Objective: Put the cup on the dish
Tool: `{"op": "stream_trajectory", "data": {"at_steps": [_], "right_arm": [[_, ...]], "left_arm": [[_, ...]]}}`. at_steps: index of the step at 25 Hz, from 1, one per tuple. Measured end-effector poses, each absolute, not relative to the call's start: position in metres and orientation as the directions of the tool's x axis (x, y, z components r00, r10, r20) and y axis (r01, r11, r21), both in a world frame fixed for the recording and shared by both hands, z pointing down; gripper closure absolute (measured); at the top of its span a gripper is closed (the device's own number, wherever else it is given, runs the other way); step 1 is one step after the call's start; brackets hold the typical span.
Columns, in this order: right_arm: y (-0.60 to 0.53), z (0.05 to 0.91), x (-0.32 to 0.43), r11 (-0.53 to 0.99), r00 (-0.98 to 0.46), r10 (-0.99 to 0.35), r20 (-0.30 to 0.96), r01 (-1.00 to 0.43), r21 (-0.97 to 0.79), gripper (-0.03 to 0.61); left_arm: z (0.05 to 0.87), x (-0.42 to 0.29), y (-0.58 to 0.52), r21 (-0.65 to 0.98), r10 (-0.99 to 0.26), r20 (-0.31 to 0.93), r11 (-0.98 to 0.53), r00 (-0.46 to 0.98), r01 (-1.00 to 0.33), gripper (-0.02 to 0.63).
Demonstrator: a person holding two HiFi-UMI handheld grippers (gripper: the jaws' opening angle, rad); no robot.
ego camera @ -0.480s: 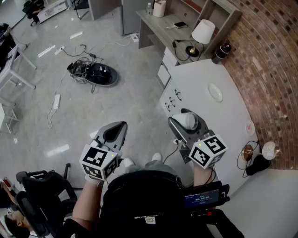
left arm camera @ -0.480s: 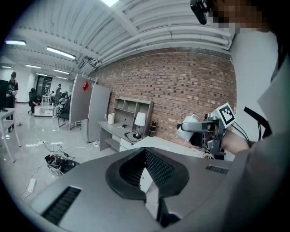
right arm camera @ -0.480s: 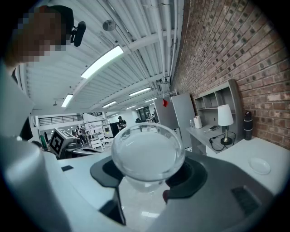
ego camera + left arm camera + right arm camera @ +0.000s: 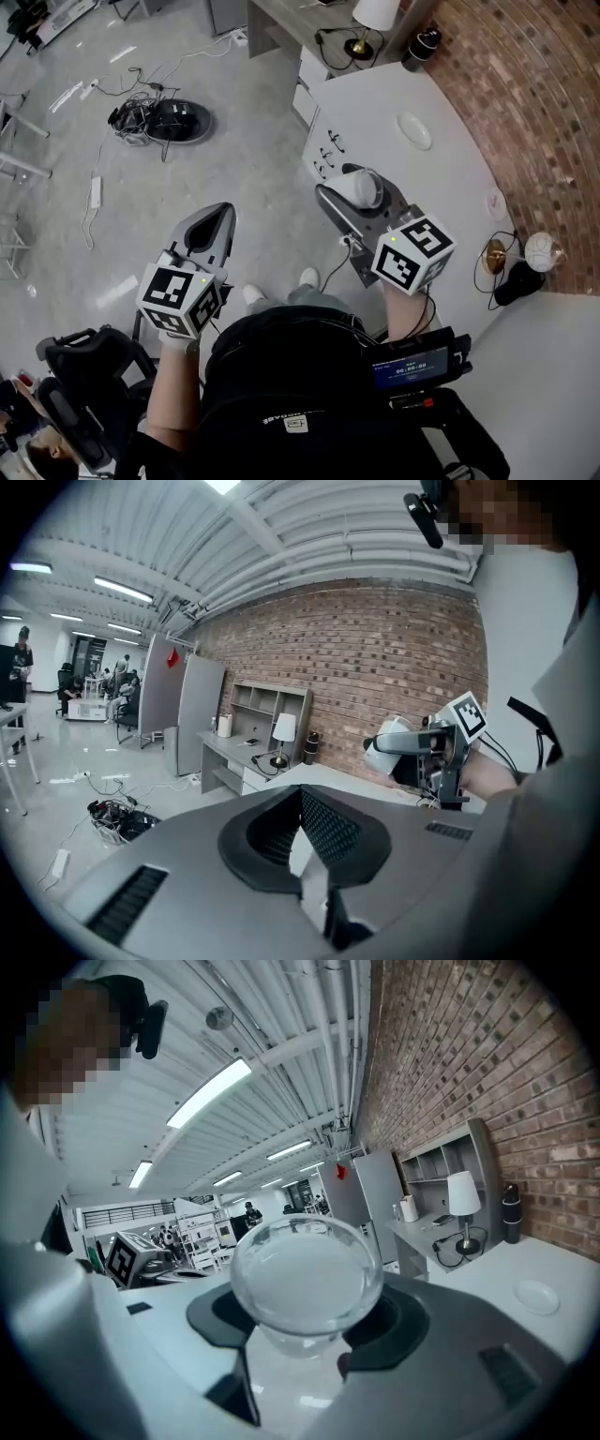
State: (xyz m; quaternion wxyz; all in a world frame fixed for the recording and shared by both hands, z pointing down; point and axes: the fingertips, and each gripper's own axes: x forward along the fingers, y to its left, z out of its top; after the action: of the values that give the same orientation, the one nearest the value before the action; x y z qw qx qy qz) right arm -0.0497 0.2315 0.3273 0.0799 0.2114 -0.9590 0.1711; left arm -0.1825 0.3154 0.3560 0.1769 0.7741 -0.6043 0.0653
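Your right gripper (image 4: 356, 192) pinches clear glass cup (image 4: 306, 1283), airborne near white counter (image 4: 450, 202) edge. Gap to small white round dish (image 4: 412, 129) unchanged; placing probably still ahead. Left gripper (image 4: 208, 230) pressed together, empty.

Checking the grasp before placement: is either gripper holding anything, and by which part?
The right gripper holds the cup, jaws clamped on its side walls. The left gripper holds nothing.

Right gripper (image 4: 354, 189) with cup (image 4: 364, 186), left gripper (image 4: 212, 225) and dish (image 4: 413, 130) have all shifted higher in the head view.
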Motion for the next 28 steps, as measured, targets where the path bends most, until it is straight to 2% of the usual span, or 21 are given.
{"op": "stream_trajectory", "data": {"at_steps": [12, 22, 28], "right_arm": [[0.231, 0.334, -0.046, 0.838, -0.889, -0.385, 0.247, -0.449, -0.310, 0.321], [0.238, 0.327, -0.064, 0.825, -0.890, -0.400, 0.219, -0.454, -0.337, 0.321], [0.247, 0.329, -0.084, 0.827, -0.872, -0.426, 0.242, -0.483, -0.288, 0.321]], "left_arm": [[0.360, -0.176, 0.316, 0.225, -0.908, 0.315, -0.210, 0.275, -0.951, 0.607], [0.361, -0.203, 0.330, 0.232, -0.908, 0.323, -0.197, 0.266, -0.953, 0.607], [0.366, -0.222, 0.344, 0.210, -0.903, 0.332, -0.211, 0.272, -0.955, 0.607]]}}
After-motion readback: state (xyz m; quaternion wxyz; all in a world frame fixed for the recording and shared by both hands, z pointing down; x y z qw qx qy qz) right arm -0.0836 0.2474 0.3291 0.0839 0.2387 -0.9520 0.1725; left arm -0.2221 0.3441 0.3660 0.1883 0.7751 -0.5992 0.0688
